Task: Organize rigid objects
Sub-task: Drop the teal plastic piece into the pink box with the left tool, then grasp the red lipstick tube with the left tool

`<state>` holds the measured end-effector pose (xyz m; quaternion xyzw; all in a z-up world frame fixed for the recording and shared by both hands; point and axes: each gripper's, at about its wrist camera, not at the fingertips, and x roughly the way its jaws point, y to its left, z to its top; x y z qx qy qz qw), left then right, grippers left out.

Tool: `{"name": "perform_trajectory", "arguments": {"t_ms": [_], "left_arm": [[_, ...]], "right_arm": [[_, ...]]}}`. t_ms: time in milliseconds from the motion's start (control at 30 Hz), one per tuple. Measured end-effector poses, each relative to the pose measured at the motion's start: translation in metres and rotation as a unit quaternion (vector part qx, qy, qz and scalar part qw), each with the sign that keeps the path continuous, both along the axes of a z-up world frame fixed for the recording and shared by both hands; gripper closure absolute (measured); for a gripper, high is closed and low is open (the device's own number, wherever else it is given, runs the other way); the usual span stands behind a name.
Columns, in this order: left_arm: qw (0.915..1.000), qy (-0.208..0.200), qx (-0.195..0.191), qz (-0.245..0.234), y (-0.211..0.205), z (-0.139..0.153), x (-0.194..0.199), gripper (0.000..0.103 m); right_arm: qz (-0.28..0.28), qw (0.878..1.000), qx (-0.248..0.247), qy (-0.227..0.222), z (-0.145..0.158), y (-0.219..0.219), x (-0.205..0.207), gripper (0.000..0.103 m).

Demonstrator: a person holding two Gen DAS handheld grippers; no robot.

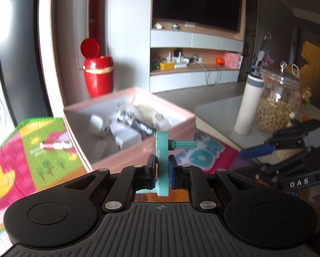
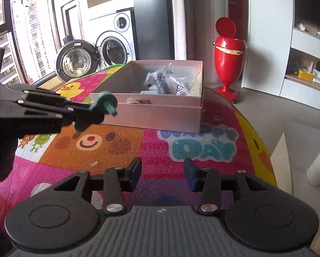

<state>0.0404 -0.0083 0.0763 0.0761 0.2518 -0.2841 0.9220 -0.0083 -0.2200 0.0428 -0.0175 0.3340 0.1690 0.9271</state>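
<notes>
My left gripper (image 1: 161, 172) is shut on a teal plastic part (image 1: 163, 150), a disc with a ribbed shaft pointing right, held above the mat in front of the pink box (image 1: 138, 150). The right wrist view shows the same gripper (image 2: 99, 109) and teal part (image 2: 107, 103) just left of the box's near corner (image 2: 160, 115). The box holds a white gadget (image 1: 98, 126), a white block and bagged dark parts (image 2: 166, 81). A small red and silver cylinder (image 1: 55, 145) lies on the mat left of the box. My right gripper (image 2: 162, 172) is open and empty, low over the mat.
The colourful play mat (image 2: 138, 150) covers the floor. A red bin (image 2: 228, 53) stands behind the box. A washing machine with an open door (image 2: 78, 62) is at the back left. A white bottle (image 1: 247, 105) and a glass jar of nuts (image 1: 277, 100) stand on a low table to the right.
</notes>
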Motion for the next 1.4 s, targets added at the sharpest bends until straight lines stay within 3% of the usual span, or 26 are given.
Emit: {"name": "perform_trajectory", "arguments": {"t_ms": [100,233,333,500,567,700,767,900,1000,1133,1300,1400], "left_arm": [[0.9976,-0.064,-0.022,0.018,-0.004,0.045,0.020,0.089],[0.9954,-0.011,-0.072,0.062,0.006,0.063,0.077,0.086],[0.9909,0.028,-0.099,0.087,0.034,0.053,0.093,0.084],[0.9834,0.064,-0.079,0.150,0.070,0.022,0.107,0.084],[0.9760,0.084,-0.087,0.181,0.080,0.011,0.125,0.084],[0.9485,0.138,-0.106,0.265,0.096,-0.013,0.173,0.084],[0.9447,0.142,-0.098,0.279,0.098,-0.025,0.194,0.084],[0.9530,0.121,-0.017,0.277,0.090,-0.045,0.225,0.084],[0.9602,0.133,0.018,0.245,0.093,-0.055,0.226,0.084],[0.9690,0.161,-0.005,0.187,0.106,-0.060,0.195,0.084],[0.9726,0.175,-0.037,0.149,0.118,-0.062,0.144,0.085],[0.9713,0.186,-0.061,0.136,0.126,-0.062,0.113,0.084]], "right_arm": [[-0.010,1.000,0.006,-0.007,0.005,-0.007,-0.002,0.057],[-0.005,1.000,0.021,-0.006,0.009,-0.001,0.001,0.056],[0.009,1.000,0.011,-0.018,0.011,0.007,-0.004,0.048],[0.008,1.000,0.002,0.000,0.003,0.014,0.003,0.044],[0.015,1.000,0.002,0.014,0.000,0.022,0.008,0.044],[0.051,0.999,-0.009,0.016,-0.003,0.050,0.007,0.044],[0.072,0.997,-0.016,0.015,-0.005,0.064,0.006,0.044],[0.095,0.995,-0.033,0.022,-0.012,0.083,0.005,0.044],[0.099,0.994,-0.038,0.030,-0.016,0.087,0.007,0.044],[0.097,0.994,-0.029,0.041,-0.020,0.085,0.010,0.044],[0.117,0.992,-0.018,0.049,-0.022,0.104,0.017,0.044],[0.135,0.990,-0.016,0.034,-0.017,0.121,0.019,0.034]]}}
